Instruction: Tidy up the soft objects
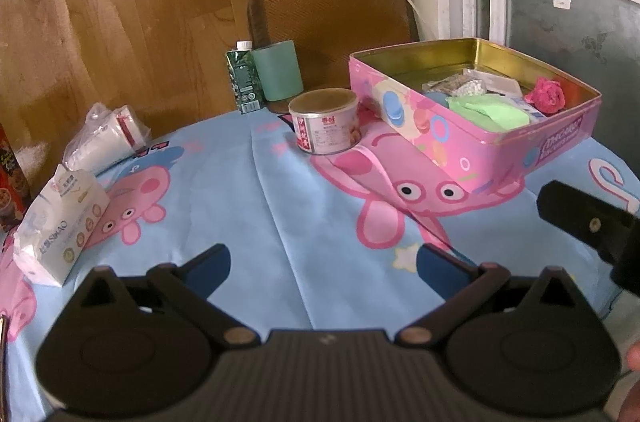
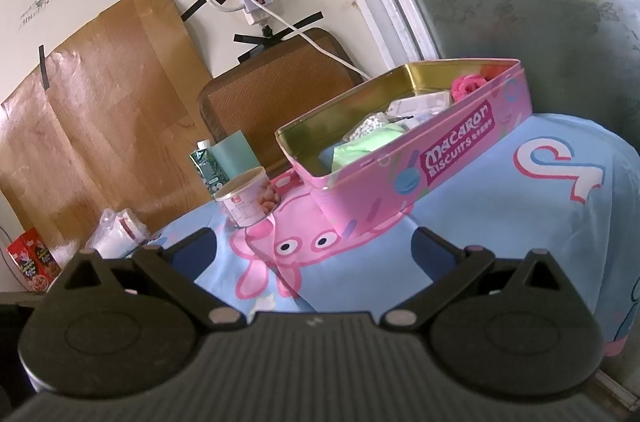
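An open pink biscuit tin (image 1: 532, 142) (image 2: 400, 178) stands at the table's far right. Inside lie a green cloth (image 1: 492, 110) (image 2: 368, 142), a pink fluffy ball (image 1: 546, 94) (image 2: 466, 84), a white packet (image 2: 420, 104) and a speckled pouch (image 1: 460, 84). A white tissue pack (image 1: 56, 234) lies at the left edge. A white plastic-wrapped bundle (image 1: 106, 138) (image 2: 116, 234) lies behind it. My left gripper (image 1: 322, 268) is open and empty above the blue cloth. My right gripper (image 2: 314, 254) is open and empty, and part of it shows in the left wrist view (image 1: 588, 222).
A round can (image 1: 326, 122) (image 2: 248, 198) stands beside the tin. A green carton (image 1: 242, 78) (image 2: 208, 168) and a mint green cylinder (image 1: 278, 70) stand behind it. A brown chair back (image 1: 332, 14) is beyond the table. A red box (image 2: 32, 262) is at far left.
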`<state>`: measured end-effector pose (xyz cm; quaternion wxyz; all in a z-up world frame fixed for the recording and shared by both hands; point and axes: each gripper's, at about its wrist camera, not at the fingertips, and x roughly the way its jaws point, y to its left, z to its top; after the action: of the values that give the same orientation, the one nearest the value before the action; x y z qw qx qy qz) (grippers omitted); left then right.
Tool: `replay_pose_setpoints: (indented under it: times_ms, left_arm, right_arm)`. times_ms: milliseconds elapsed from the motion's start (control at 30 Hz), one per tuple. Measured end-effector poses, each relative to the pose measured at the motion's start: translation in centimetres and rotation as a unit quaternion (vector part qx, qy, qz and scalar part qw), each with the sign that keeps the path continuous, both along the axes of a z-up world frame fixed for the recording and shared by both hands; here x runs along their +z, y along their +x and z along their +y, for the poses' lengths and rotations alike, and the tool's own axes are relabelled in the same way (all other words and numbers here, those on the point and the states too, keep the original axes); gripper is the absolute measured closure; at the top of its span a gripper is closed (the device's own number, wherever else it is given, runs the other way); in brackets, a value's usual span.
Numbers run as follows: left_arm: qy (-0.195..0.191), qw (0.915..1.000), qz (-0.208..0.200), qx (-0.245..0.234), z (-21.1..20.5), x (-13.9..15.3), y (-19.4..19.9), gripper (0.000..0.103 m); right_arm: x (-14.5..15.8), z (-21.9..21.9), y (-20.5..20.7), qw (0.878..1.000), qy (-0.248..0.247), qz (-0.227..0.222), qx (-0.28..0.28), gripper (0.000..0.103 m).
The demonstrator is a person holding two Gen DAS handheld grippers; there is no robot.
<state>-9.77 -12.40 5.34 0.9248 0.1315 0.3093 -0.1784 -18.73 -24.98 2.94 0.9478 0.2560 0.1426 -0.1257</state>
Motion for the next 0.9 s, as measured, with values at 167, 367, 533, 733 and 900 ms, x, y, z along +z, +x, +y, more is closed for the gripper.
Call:
replay_pose_setpoints:
  times_ms: [167, 367, 533, 733, 900]
  left_arm:
    - [0.001, 1.0000, 0.002, 0.002, 0.14, 0.01, 0.07, 0.000]
    - [-0.003, 1.0000, 0.009, 0.001, 0.13, 0.10, 0.09, 0.000]
    - [0.002, 0.9999, 0.013, 0.003, -0.19, -0.18, 0.04, 0.000]
    - [0.014, 0.9998, 0.011, 0.003, -0.52, -0.37, -0.06, 0.000]
    - [0.020, 0.9998, 0.008, 0.000, -0.62, -0.39, -0.15, 0.000]
  right_arm:
    - [-0.03, -0.11, 0.02, 1.000, -0.001, 0.000, 0.002, 0.000]
    - [-0.04, -0.11, 0.00, 1.000, -0.001, 0.000, 0.002, 0.000]
    - [-0.04, -0.04, -0.03, 1.000, 0.001, 0.001, 0.002, 0.000]
    - [-0.15, -0.32, -0.04, 1.000, 0.003, -0.001, 0.002, 0.000]
    - [-0.18, -0.50, -0.10, 1.000, 0.004, -0.002, 0.004, 0.000]
